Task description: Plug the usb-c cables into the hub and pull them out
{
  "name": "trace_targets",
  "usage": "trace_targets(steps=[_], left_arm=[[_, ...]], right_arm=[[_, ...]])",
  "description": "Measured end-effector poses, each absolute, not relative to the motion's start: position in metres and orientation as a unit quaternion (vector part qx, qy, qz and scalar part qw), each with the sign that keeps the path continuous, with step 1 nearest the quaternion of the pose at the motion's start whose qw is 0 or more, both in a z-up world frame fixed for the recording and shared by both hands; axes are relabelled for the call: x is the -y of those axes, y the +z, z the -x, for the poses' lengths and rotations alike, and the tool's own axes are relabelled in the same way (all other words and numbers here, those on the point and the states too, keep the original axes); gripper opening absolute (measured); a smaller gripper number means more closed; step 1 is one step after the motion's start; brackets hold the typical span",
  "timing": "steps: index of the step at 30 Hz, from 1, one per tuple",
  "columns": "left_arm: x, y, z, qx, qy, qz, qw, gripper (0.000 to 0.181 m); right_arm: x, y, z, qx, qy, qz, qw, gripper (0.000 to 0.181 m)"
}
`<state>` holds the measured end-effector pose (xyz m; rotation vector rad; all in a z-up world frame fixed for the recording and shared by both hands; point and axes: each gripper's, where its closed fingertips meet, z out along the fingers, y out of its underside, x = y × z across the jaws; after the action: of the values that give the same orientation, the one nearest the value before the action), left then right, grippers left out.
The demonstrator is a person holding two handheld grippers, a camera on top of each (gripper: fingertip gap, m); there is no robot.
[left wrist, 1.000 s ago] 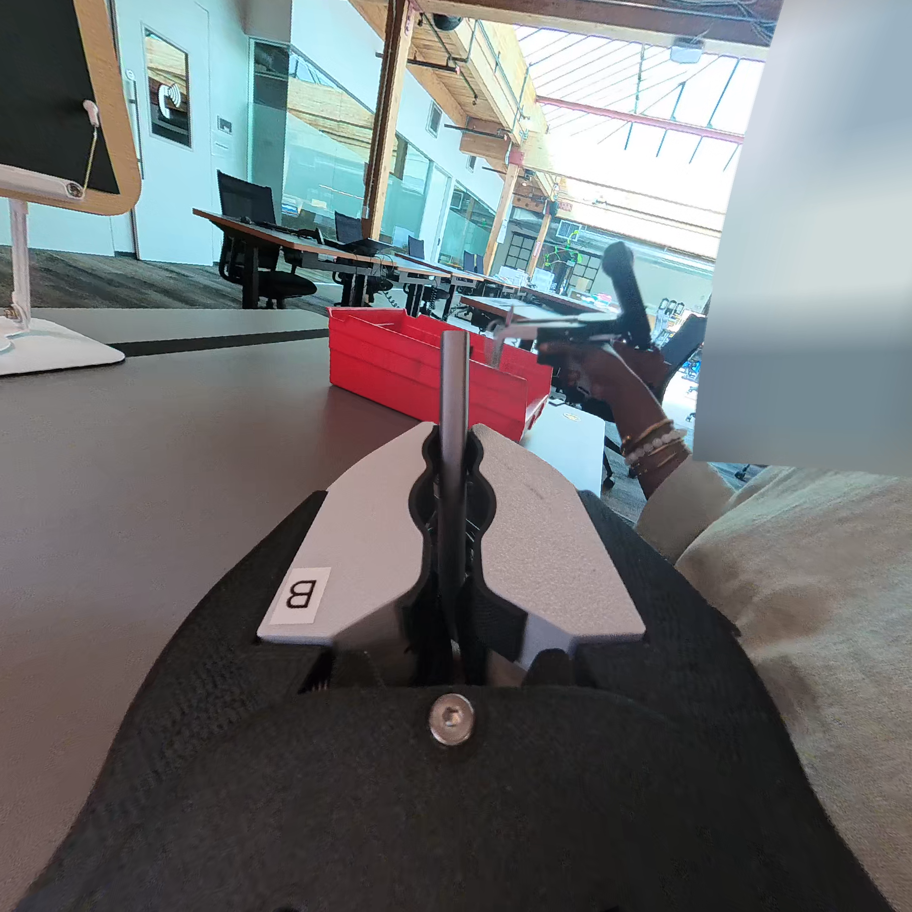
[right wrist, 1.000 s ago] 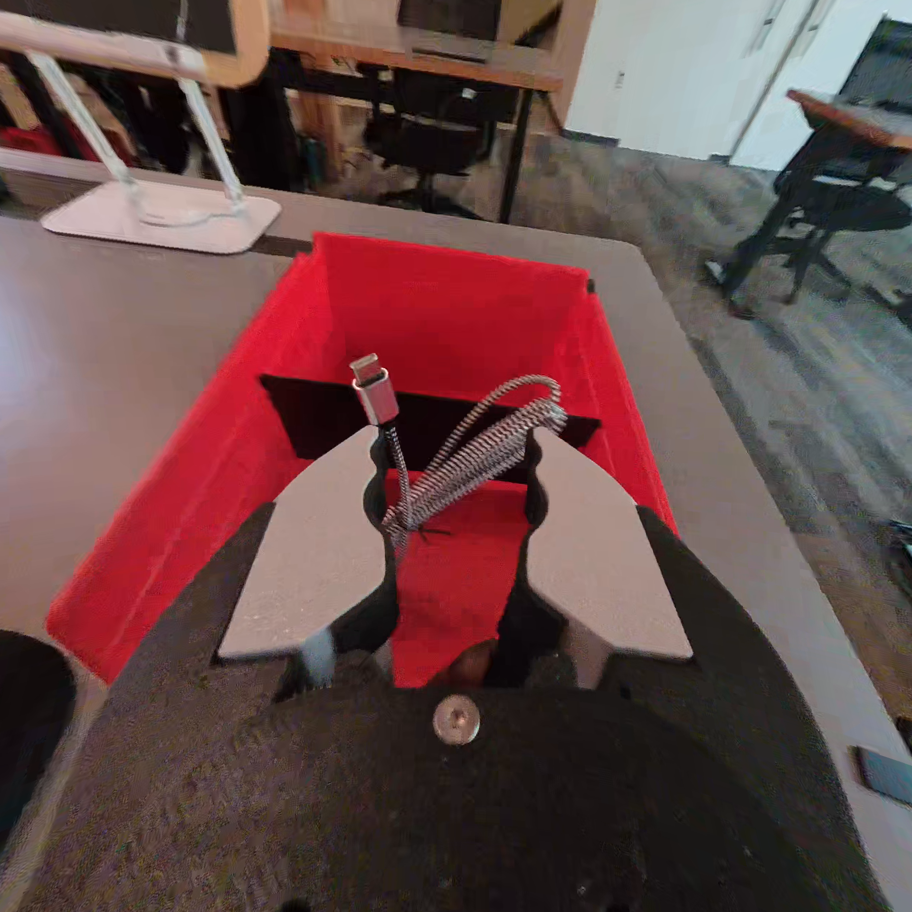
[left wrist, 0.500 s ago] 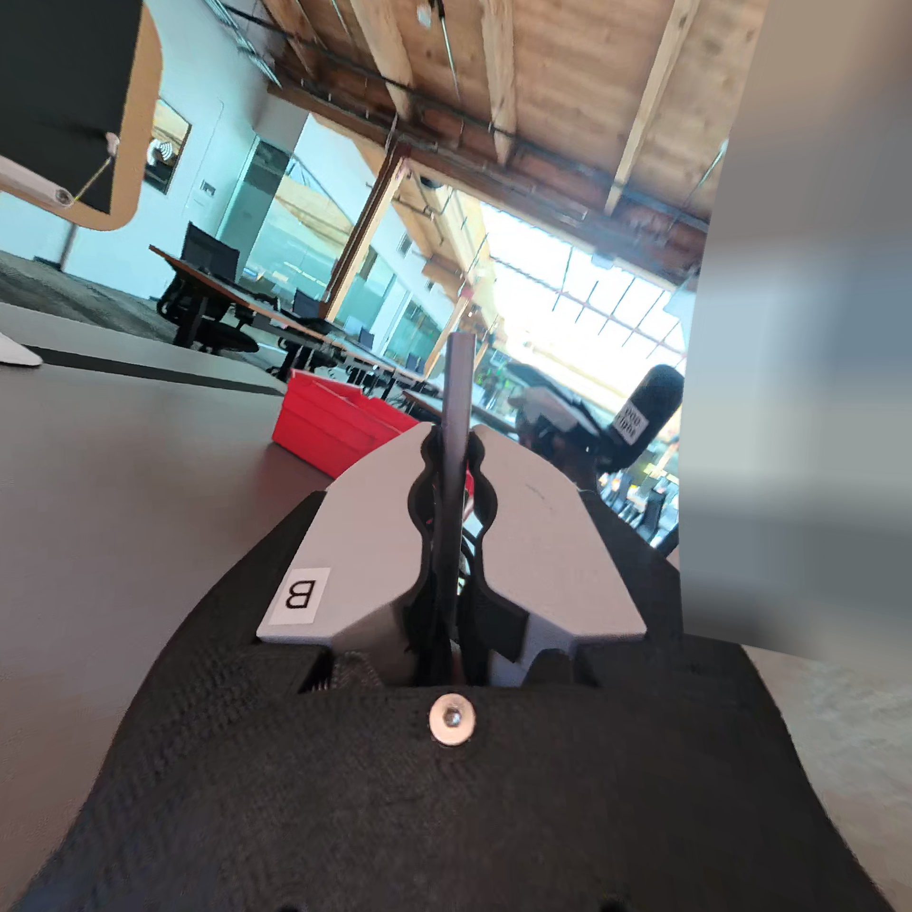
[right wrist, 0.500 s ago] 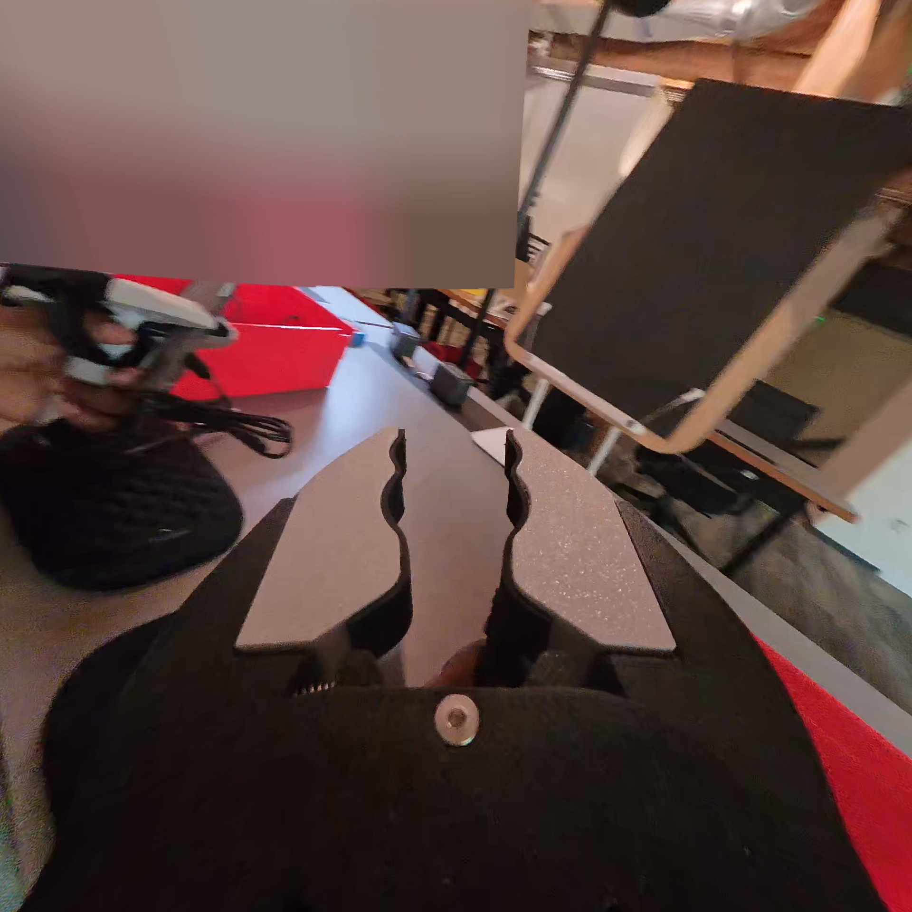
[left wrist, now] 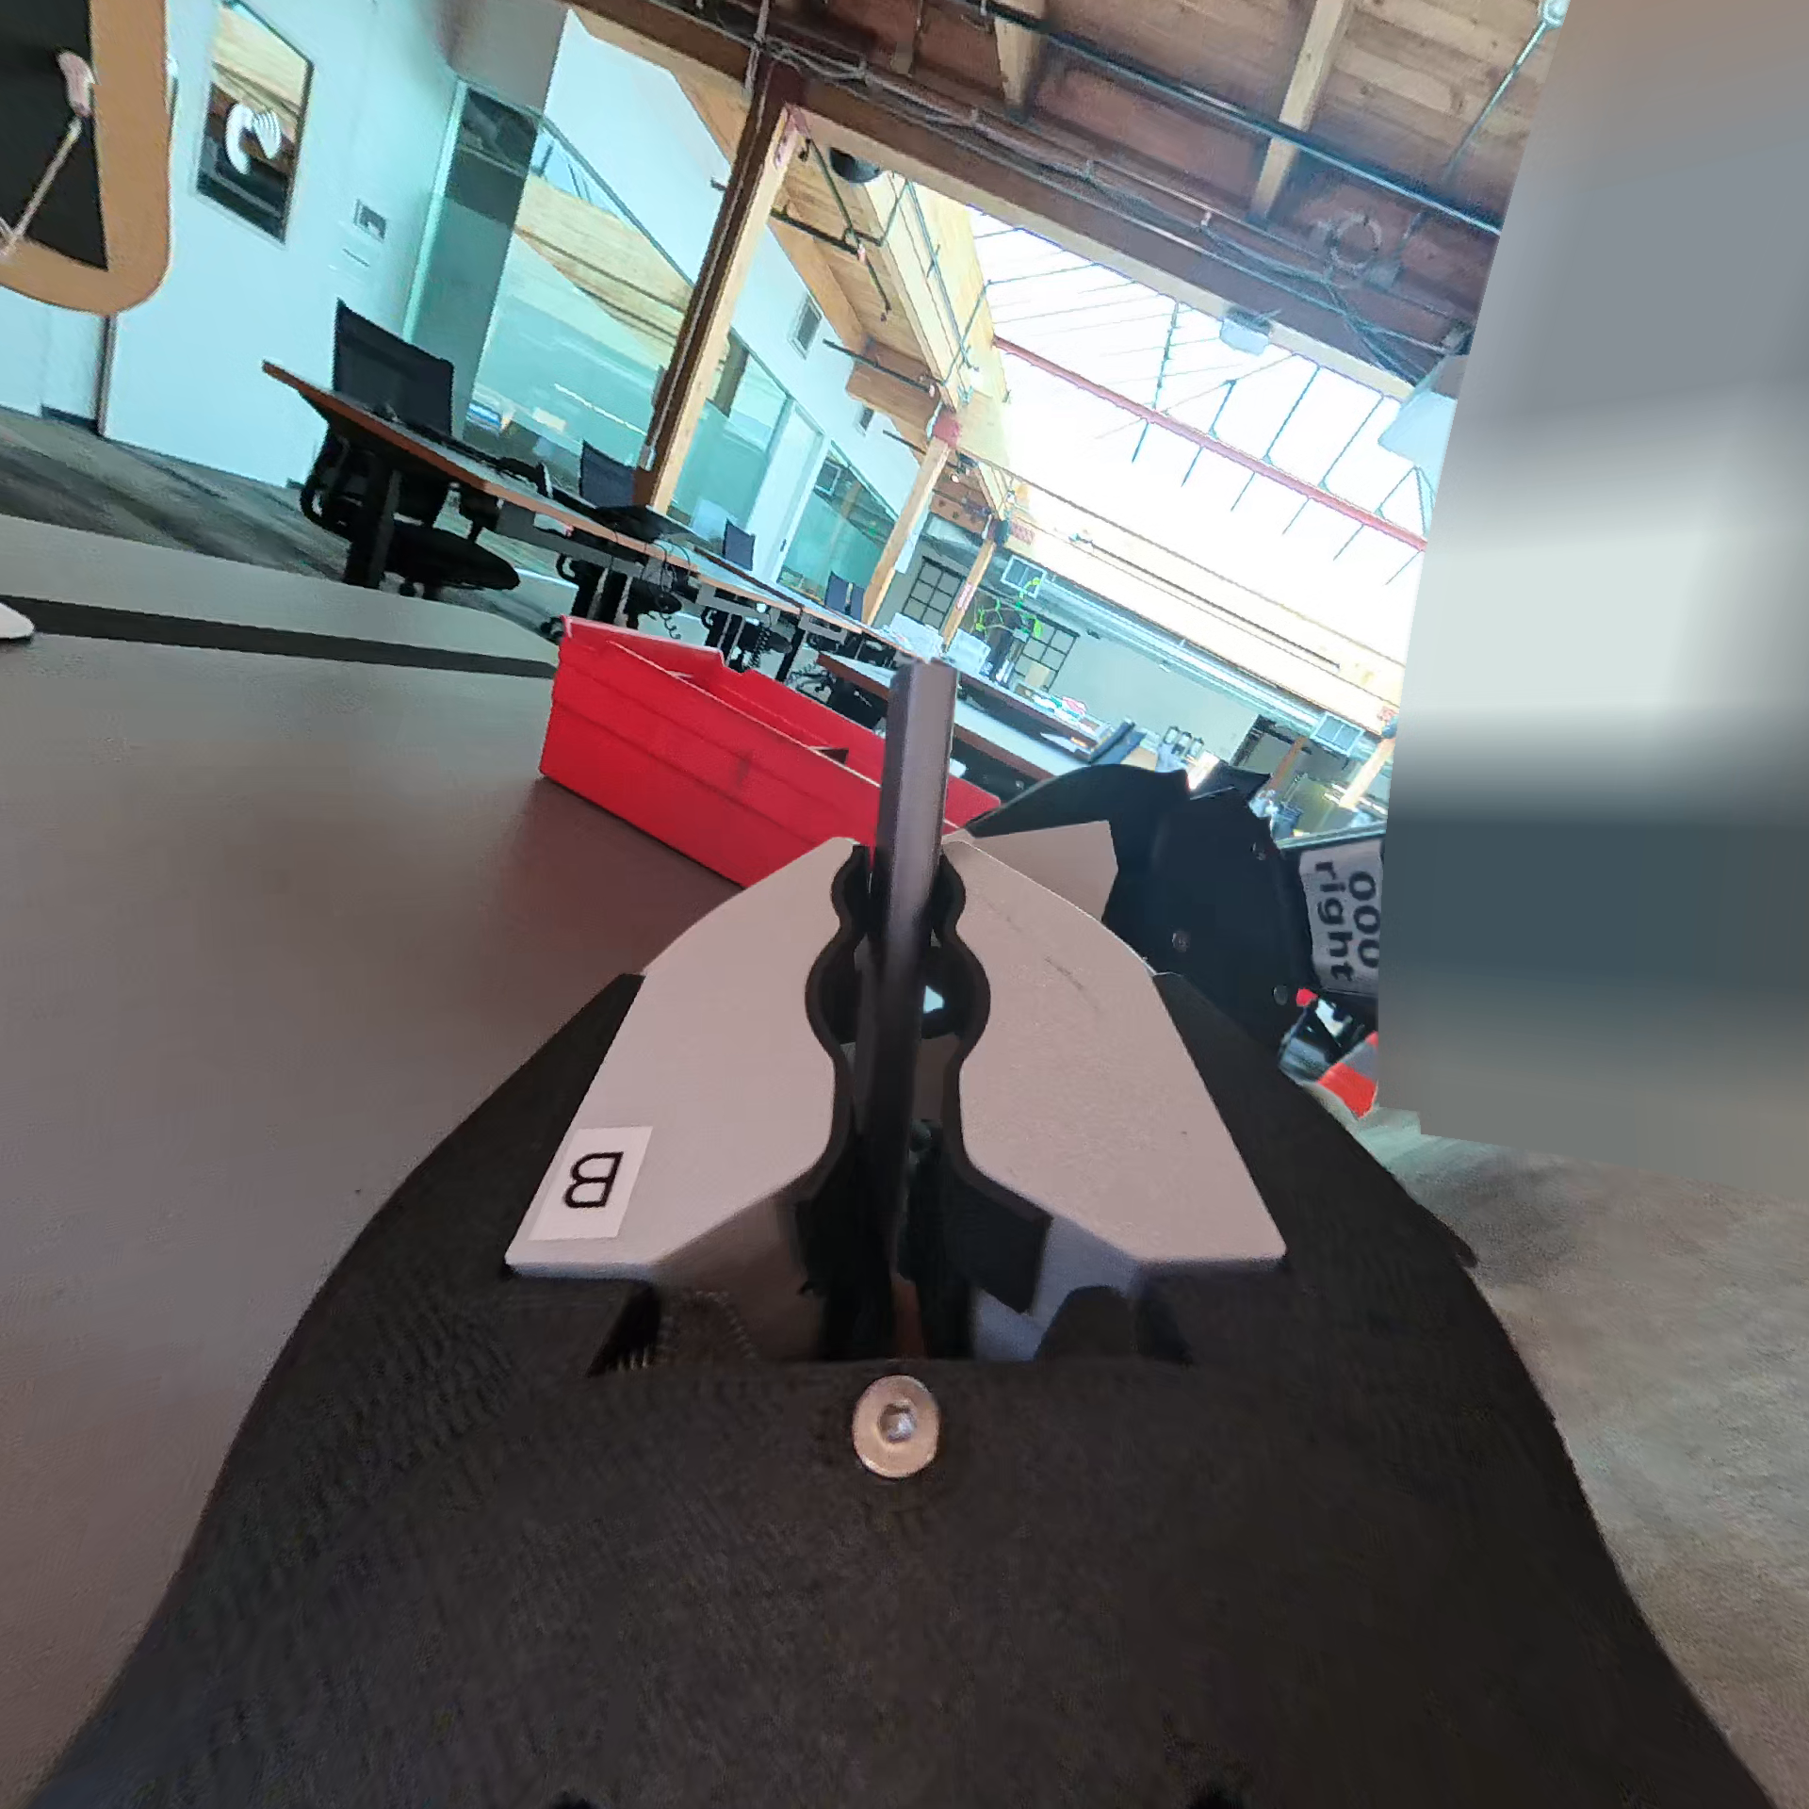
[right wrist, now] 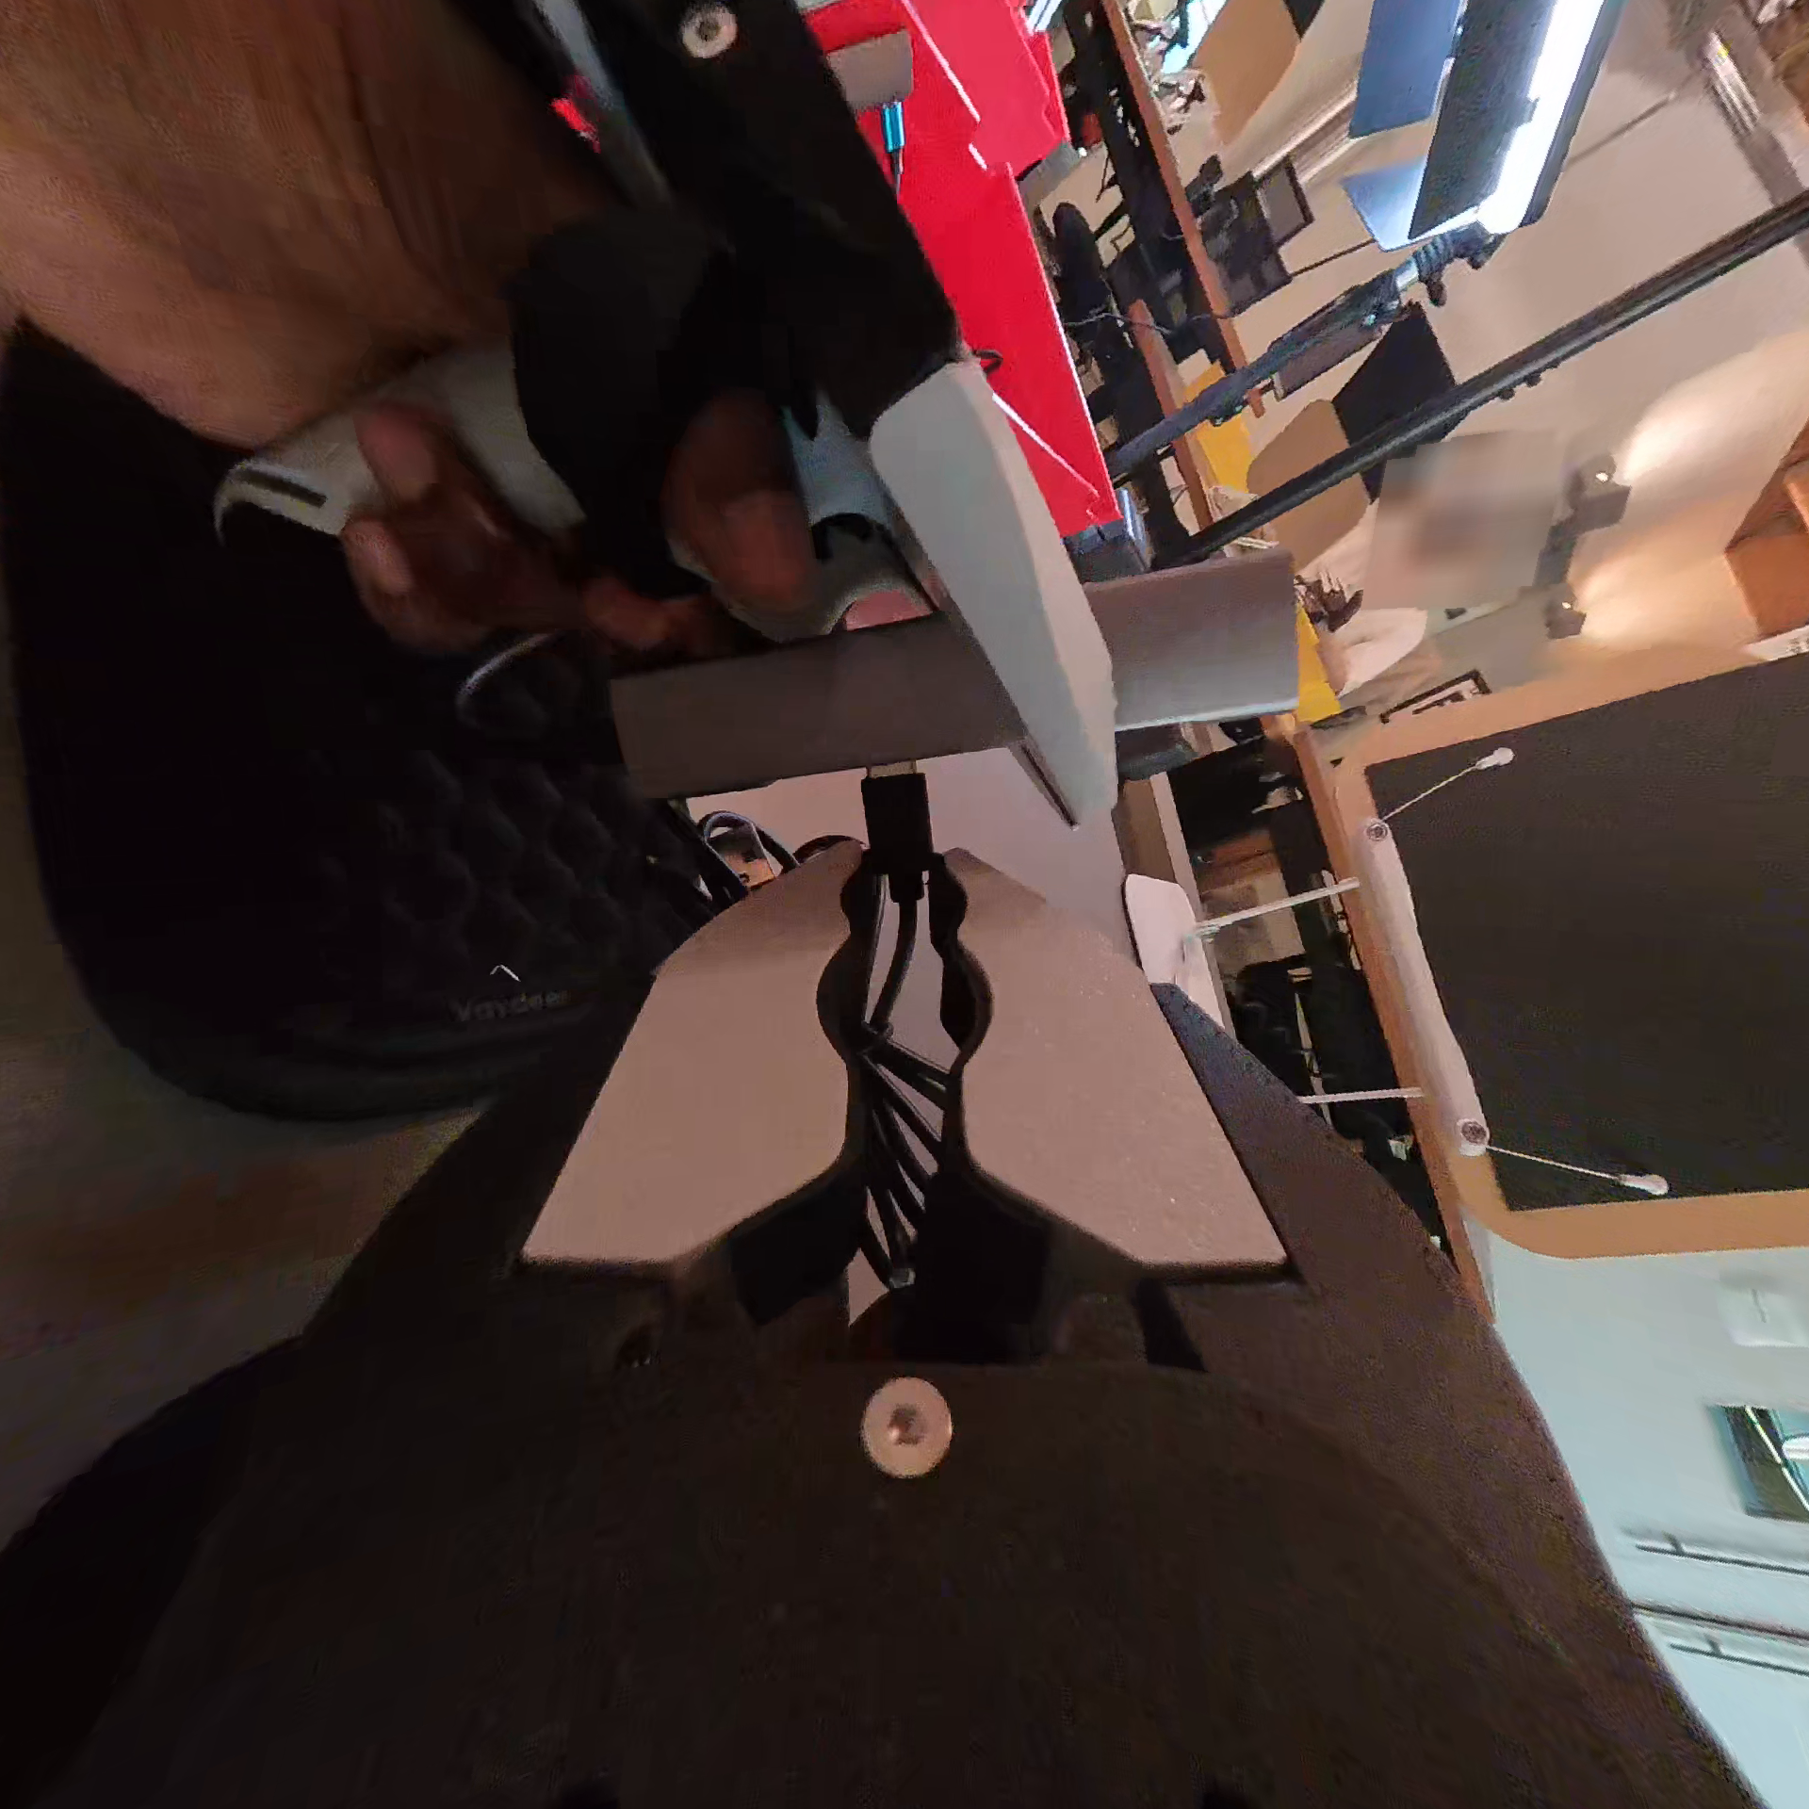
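The left hand-held gripper (left wrist: pixel 905 881) is clamped on the hub (left wrist: pixel 912 783), a grey slab held edge-on. Straight ahead of the right hand-held gripper (right wrist: pixel 905 866), which pinches a black cable (right wrist: pixel 896 817) just behind its plug, the hub's long axis runs crosswise; the plug tip meets its edge.

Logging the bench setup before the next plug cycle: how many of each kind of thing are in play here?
Slim grey metal hub: 1
Black usb-c cable: 1
Red plastic bin: 1
Black quilted pouch: 1
Grey-fingered claw, left, right: 2
Total: 6
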<state>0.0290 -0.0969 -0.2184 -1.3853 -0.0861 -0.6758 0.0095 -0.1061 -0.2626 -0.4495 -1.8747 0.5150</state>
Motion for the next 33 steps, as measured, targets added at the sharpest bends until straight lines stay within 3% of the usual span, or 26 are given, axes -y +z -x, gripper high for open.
trace_targets(steps=[1, 5, 7, 11, 26, 28, 29, 31, 33], left_arm=[[0.097, -0.219, -0.03, 0.031, -0.311, 0.627, 0.713, 0.011], [0.099, -0.234, -0.029, -0.008, -0.27, 0.673, 0.688, 0.045], [0.101, -0.25, -0.031, -0.042, -0.234, 0.719, 0.653, 0.042], [0.104, -0.249, -0.041, -0.074, -0.223, 0.719, 0.654, 0.009], [0.108, -0.239, -0.032, -0.029, -0.239, 0.696, 0.676, 0.006], [0.139, -0.189, 0.006, 0.037, -0.254, 0.584, 0.77, 0.007], [0.168, -0.165, 0.037, 0.066, -0.238, 0.537, 0.807, 0.006], [0.179, -0.17, 0.052, 0.042, -0.105, 0.617, 0.779, 0.007], [0.153, -0.18, 0.007, -0.016, -0.153, 0.654, 0.74, 0.007]], right_arm=[[0.106, -0.265, -0.011, 0.794, 0.216, 0.189, 0.536, 0.01], [0.102, -0.262, -0.017, 0.786, 0.267, 0.215, 0.514, 0.009], [0.099, -0.26, -0.019, 0.782, 0.285, 0.231, 0.504, 0.009], [0.1, -0.261, -0.019, 0.784, 0.282, 0.229, 0.503, 0.009], [0.101, -0.258, -0.016, 0.76, 0.185, 0.173, 0.598, 0.002], [0.039, -0.286, -0.02, 0.776, 0.039, 0.218, 0.591, 0.004], [0.009, -0.301, -0.03, 0.775, 0.033, 0.251, 0.58, 0.003], [0.011, -0.287, -0.042, 0.749, 0.157, 0.287, 0.576, 0.004], [0.045, -0.242, -0.041, 0.706, 0.263, 0.245, 0.61, 0.004]])
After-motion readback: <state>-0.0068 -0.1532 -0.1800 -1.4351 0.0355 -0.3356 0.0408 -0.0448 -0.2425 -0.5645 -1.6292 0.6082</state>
